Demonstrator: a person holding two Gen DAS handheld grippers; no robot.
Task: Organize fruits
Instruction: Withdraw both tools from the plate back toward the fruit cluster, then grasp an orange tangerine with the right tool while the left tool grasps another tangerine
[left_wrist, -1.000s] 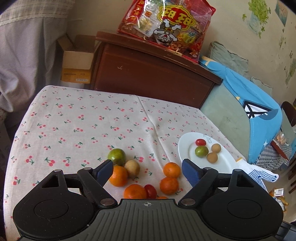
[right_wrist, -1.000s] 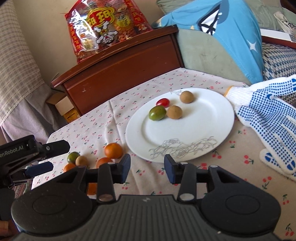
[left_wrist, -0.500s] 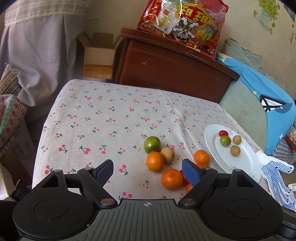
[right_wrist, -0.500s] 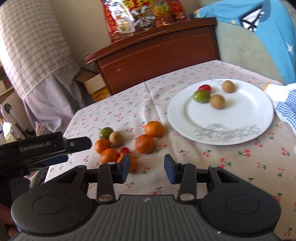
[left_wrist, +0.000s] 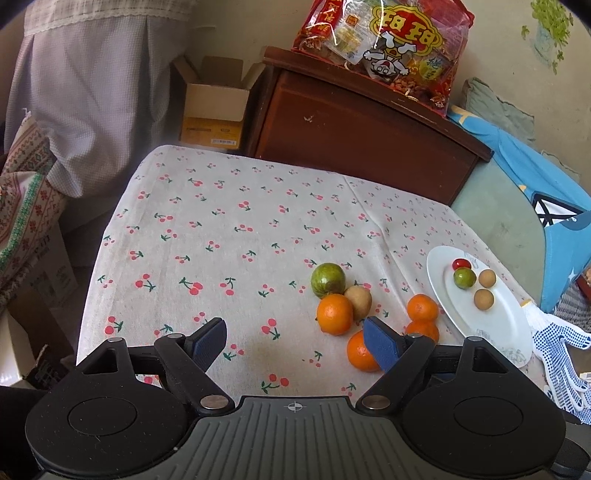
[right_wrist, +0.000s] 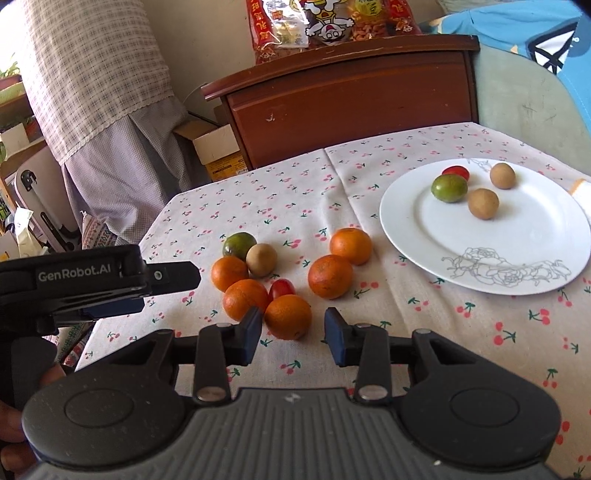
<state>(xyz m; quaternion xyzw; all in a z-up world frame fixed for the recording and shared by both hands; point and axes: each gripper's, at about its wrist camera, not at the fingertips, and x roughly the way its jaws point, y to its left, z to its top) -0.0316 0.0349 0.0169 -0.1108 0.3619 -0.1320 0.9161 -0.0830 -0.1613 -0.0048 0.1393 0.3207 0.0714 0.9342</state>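
Lining up on the nearest orange

On our left, the left gripper (left_wrist: 295, 341) hangs wide open and empty; the right gripper (right_wrist: 291, 334), half open and empty, faces the orange (right_wrist: 287, 316), which we judge must go rightward to the plate (right_wrist: 421, 236).

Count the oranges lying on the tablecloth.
5: two beside the plate at and; three by the right gripper at. None appears hidden.
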